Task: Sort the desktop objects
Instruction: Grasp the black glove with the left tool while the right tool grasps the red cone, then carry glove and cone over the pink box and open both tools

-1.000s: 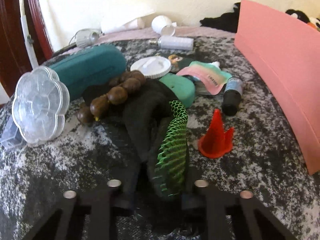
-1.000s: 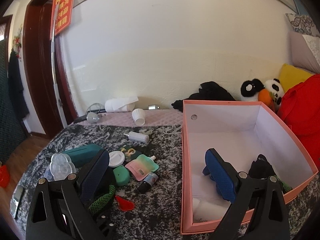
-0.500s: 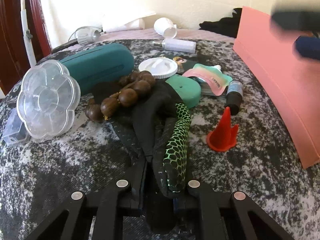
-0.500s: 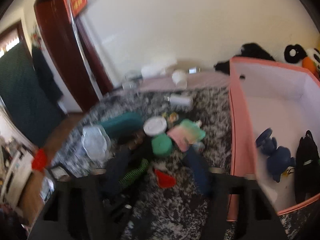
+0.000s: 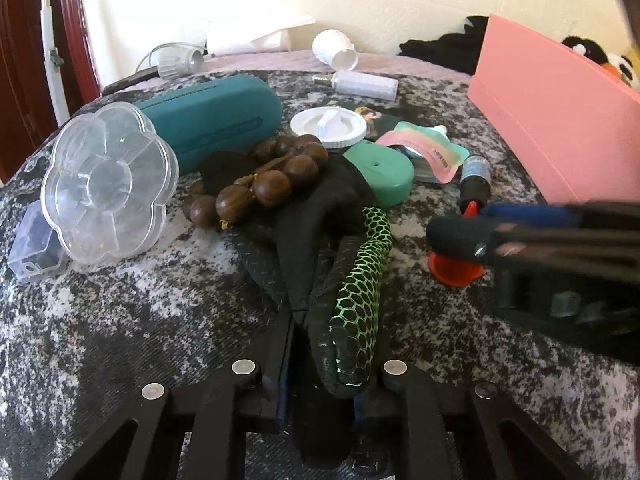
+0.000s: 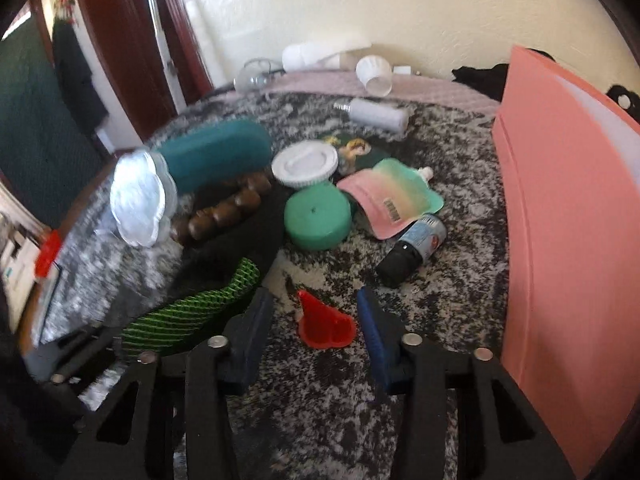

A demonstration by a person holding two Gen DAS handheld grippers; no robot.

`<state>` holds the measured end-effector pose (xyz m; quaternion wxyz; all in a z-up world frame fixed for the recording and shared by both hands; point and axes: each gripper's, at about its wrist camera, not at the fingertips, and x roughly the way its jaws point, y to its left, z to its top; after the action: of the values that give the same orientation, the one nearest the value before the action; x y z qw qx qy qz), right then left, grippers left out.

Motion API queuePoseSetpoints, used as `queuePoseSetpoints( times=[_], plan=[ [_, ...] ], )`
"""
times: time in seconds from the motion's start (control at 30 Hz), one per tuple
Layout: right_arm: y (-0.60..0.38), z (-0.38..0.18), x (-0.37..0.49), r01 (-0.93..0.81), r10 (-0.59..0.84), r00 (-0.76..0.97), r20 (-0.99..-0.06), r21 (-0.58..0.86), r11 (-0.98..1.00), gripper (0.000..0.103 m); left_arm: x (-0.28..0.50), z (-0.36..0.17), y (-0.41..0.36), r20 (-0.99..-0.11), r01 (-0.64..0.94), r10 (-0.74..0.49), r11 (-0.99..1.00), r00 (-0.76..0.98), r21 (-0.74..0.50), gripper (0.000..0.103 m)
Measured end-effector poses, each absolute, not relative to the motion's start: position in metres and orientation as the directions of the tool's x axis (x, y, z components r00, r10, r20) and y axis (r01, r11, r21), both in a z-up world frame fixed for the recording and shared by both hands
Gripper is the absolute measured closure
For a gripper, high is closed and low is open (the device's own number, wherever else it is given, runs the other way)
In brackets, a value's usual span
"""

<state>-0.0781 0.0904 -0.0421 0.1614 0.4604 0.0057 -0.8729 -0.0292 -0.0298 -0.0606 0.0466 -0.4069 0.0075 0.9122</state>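
Observation:
My left gripper (image 5: 326, 364) is shut on the cuff end of a black and green mesh glove (image 5: 352, 280), which lies on the speckled cloth; the glove also shows in the right wrist view (image 6: 192, 316). My right gripper (image 6: 316, 320) is open, low over the table, with a small red cone (image 6: 326, 322) standing between its two fingers. In the left wrist view the right gripper (image 5: 460, 232) comes in from the right and covers most of the red cone (image 5: 454, 272). The pink box (image 6: 568, 200) stands at the right.
Behind the glove lie brown wooden beads (image 5: 260, 184), a teal case (image 5: 212, 120), a clear flower-shaped box (image 5: 106, 182), a white lid (image 5: 328, 126), a green round tin (image 6: 318, 216), a pastel pouch (image 6: 394, 196), a small dark bottle (image 6: 412, 250) and a white tube (image 5: 366, 84).
My right gripper has swung from over the pink box down to the table and now straddles the red cone. My left gripper has stayed shut on the glove, which shifted slightly.

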Motion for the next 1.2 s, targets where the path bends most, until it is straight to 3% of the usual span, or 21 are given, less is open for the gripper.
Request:
queuePoseSetpoints(
  times=[0.03,0.27,0.73,1.03,1.2],
  plan=[
    [0.089,-0.047,-0.080,0.288,-0.266,-0.521,-0.811,0.126,-0.949,0.076,-0.029,-0.061,-0.030,-0.743,-0.093,0.080,-0.995,-0.664,-0.024,0.084],
    [0.083,-0.016,-0.067,0.316,-0.251,-0.623,-0.741,0.055,-0.947,0.077,-0.026,-0.052,-0.031,-0.731,-0.105,0.088,-0.994,-0.677,-0.022,0.086],
    [0.122,0.058,-0.036,0.211,-0.238,-0.769,-0.593,0.116,-0.971,0.077,-0.026,-0.010,-0.037,-0.656,-0.097,0.066,-0.995,-0.752,0.010,0.088],
    [0.170,0.074,-0.030,0.107,-0.230,-0.810,-0.540,0.249,-0.963,0.077,-0.026,0.044,-0.020,-0.548,-0.097,0.107,-0.994,-0.830,-0.047,0.092],
    [0.189,0.080,-0.026,0.059,-0.181,-0.832,-0.525,0.241,-0.969,0.077,-0.026,0.068,0.007,-0.487,-0.145,0.166,-0.986,-0.857,-0.081,0.096]
  ],
)
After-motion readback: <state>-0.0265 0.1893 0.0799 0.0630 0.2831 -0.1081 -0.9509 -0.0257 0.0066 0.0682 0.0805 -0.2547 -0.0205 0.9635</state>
